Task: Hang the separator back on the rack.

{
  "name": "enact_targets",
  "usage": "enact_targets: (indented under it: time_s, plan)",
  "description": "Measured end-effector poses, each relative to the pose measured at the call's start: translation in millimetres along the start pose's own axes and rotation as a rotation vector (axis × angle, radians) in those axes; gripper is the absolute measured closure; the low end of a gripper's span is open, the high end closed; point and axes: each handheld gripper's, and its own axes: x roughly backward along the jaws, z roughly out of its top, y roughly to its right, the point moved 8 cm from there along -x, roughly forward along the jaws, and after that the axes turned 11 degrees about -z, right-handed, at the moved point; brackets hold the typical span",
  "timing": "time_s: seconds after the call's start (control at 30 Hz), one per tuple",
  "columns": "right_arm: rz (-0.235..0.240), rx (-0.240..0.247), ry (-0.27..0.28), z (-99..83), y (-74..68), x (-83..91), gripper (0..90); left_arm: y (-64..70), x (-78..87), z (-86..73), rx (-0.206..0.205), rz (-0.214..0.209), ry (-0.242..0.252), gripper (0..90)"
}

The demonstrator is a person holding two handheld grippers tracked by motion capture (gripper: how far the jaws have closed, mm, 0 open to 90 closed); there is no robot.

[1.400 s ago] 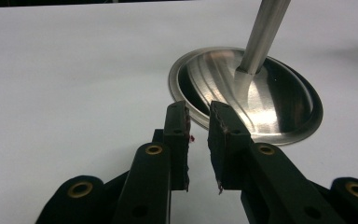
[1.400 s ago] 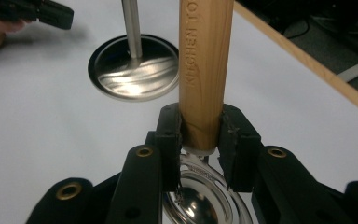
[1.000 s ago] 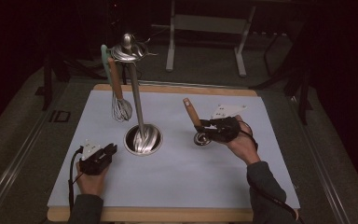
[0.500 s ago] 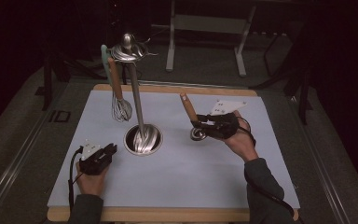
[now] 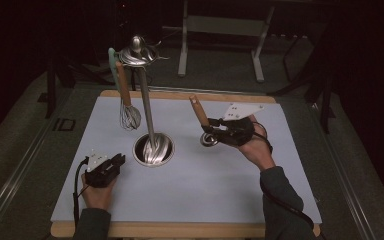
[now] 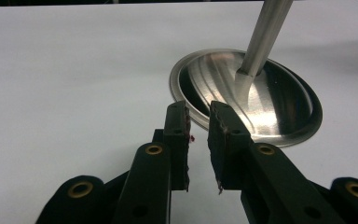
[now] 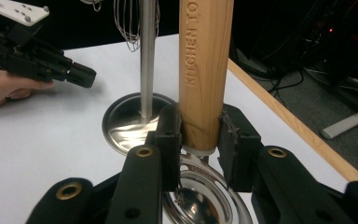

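Note:
A wooden-handled utensil (image 5: 199,111) with a round metal bowl (image 5: 209,140) is held right of centre, handle tilted up and away. My right gripper (image 5: 215,134) is shut on the lower end of that handle (image 7: 205,56), with the metal bowl (image 7: 205,200) just below the jaws. A steel utensil stand (image 5: 146,110) rises from a round base (image 5: 152,150) mid-table, and a whisk (image 5: 129,116) hangs from its top. My left gripper (image 5: 117,162) rests near the front left, jaws slightly apart and empty, pointing at the stand's base (image 6: 261,102).
A pale blue mat (image 5: 205,185) covers the wooden table, whose far edge (image 7: 289,121) runs close behind the utensil. The stand's pole (image 7: 147,60) stands just beyond my right gripper. Dark floor and metal frame legs (image 5: 182,45) lie behind the table.
My right gripper has carried the utensil a little away from me and to the left, with the handle standing more upright. The left gripper has stayed put.

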Motion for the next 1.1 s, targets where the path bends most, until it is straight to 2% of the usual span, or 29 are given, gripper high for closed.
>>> enact_targets:
  time_s: [0.37,1.1]
  plan:
    - [0.002,0.024,0.034,18.6,-3.7,1.6,71.0,-0.1,0.1,0.0,0.001,0.000,0.000,78.2]
    - [0.007,0.082,0.067,41.7,-12.2,0.5,71.0,-0.4,0.4,0.3,0.007,-0.002,0.008,78.2]
